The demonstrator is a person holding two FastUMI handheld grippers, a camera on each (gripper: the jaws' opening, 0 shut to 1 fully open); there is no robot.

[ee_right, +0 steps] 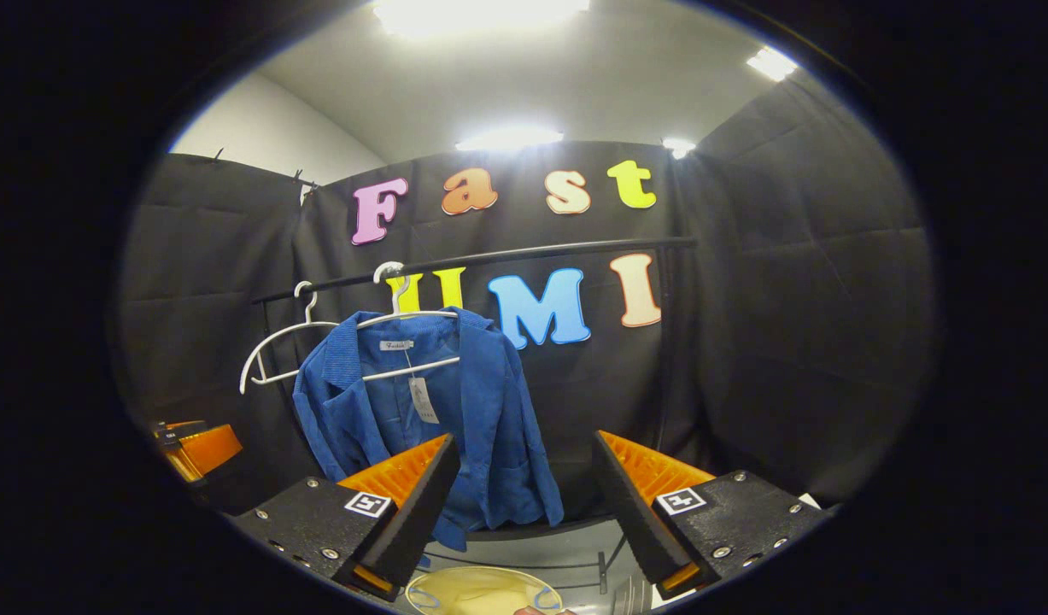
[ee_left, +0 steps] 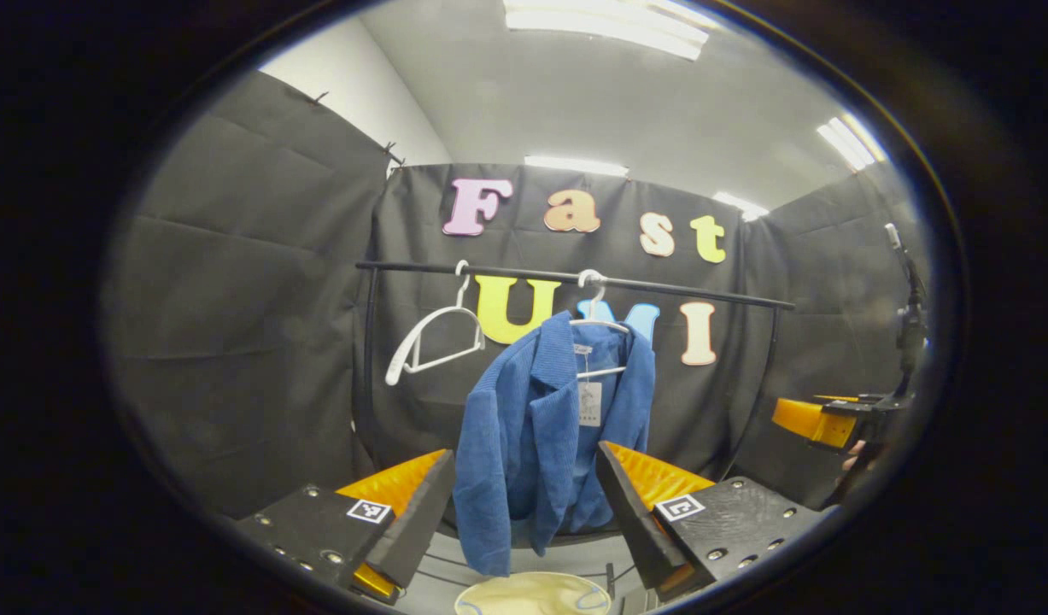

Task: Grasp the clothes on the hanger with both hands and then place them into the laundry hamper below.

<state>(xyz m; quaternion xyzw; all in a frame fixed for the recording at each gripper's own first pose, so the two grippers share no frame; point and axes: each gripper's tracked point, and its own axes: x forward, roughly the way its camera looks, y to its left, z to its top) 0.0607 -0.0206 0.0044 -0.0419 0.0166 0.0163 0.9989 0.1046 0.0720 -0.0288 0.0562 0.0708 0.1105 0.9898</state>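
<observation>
Nearest in the left gripper view, the left claw (ee_left: pixel 524 512) stands spread wide with nothing between its fingers, its gap framing the lower half of the jacket (ee_left: pixel 532 436). That framing looks deliberate: the claw seems lined up on the cloth before any grab. In the right gripper view the right claw (ee_right: pixel 524 504) is likewise spread and empty, but the jacket hangs left of its gap, partly behind the left finger, so this one appears to need a swing leftward first.

Low between each claw's fingers sits the pale rim of the hamper (ee_left: pixel 532 594), directly under the jacket (handy, since a released garment would drop almost straight in).

Farther off, the jacket hangs open-fronted on a white hanger (ee_left: pixel 599 325), a paper tag (ee_left: pixel 589 403) dangling at the collar. The hanger hooks over the black rail (ee_left: pixel 703 293), around the rail's middle. A second, bare hanger (ee_left: pixel 430 346) hangs toward the rail's left end, tilted.

At the right edge of the left gripper view, the other gripper's orange finger and a bit of the hand holding it show, well apart from the jacket. I judge the grasp not yet begun.
</observation>
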